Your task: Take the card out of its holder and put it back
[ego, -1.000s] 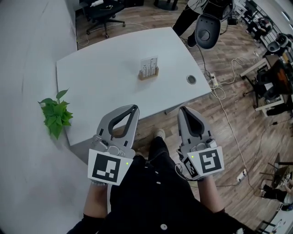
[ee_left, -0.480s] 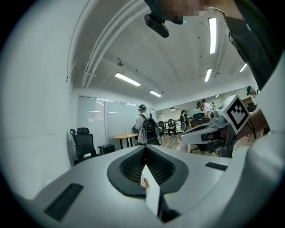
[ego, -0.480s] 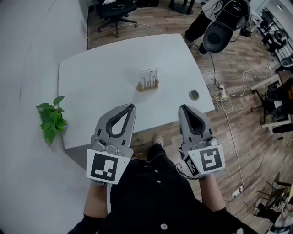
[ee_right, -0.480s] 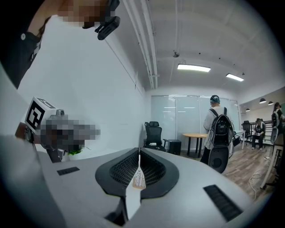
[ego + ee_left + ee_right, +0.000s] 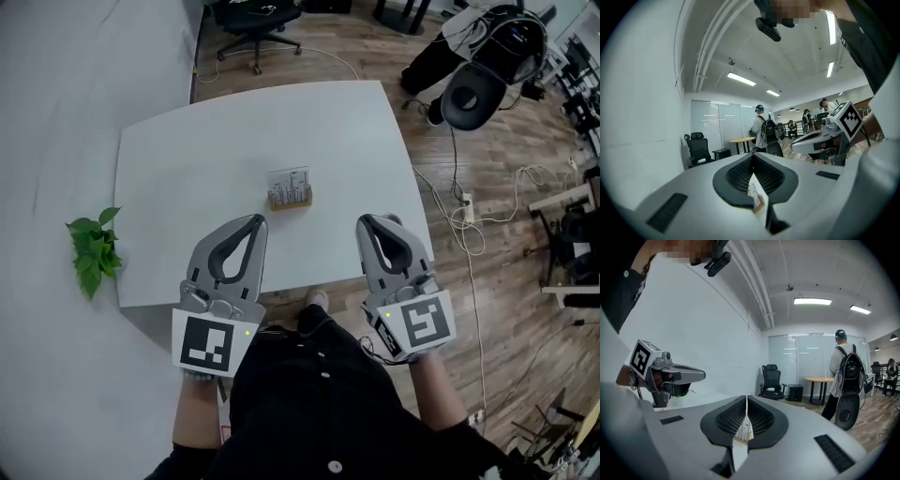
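Card (image 5: 289, 179) standing upright in its wooden holder (image 5: 291, 199), near the middle of the white tabletop (image 5: 187, 159). Left tool (image 5: 252, 223) and right tool (image 5: 367, 223) (each pressed together, pinching nothing) hover at the near edge, apart from the holder.

The card (image 5: 289, 180) sits in its holder (image 5: 290, 199) about mid-table (image 5: 187, 159). A plant (image 5: 91, 251) is off the table's left side and an office chair (image 5: 258, 17) is behind the far edge. The left gripper (image 5: 255, 221) and right gripper (image 5: 367, 221) are over the near edge, with the holder ahead between them.
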A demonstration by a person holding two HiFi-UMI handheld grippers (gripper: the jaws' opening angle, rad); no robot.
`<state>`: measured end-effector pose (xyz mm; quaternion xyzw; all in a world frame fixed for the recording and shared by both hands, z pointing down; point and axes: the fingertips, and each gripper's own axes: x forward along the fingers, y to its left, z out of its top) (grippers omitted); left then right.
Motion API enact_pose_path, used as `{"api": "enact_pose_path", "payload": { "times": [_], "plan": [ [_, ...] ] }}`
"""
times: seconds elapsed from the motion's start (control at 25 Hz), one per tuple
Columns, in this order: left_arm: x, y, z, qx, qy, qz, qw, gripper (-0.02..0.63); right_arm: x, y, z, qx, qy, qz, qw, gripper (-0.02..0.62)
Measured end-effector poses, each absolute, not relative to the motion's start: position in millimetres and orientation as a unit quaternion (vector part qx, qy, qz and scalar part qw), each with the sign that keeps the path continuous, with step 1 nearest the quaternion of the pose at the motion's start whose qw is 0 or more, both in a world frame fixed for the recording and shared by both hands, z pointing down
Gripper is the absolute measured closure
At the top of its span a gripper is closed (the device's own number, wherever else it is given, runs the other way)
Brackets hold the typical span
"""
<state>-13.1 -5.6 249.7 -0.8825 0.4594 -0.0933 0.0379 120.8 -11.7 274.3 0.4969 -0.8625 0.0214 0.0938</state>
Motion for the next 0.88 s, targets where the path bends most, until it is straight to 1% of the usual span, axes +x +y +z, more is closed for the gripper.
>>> {"api": "enact_pose_path", "payload": {
  "times": [0.4,0.88],
  "plan": [
    [-8.5,-33.1,266.0,-0.855,0.507,-0.105,0.016,0.592,123.7,-48.4,303.0,0.444,-0.888,0.035,0.112,0.551],
    [-21.8,-61.6,296.5,-0.852,0.509,-0.121,-0.004,0.591,109.5,-77.8,333.0,0.432,-0.89,0.058,0.134,0.549]
  ]
}}
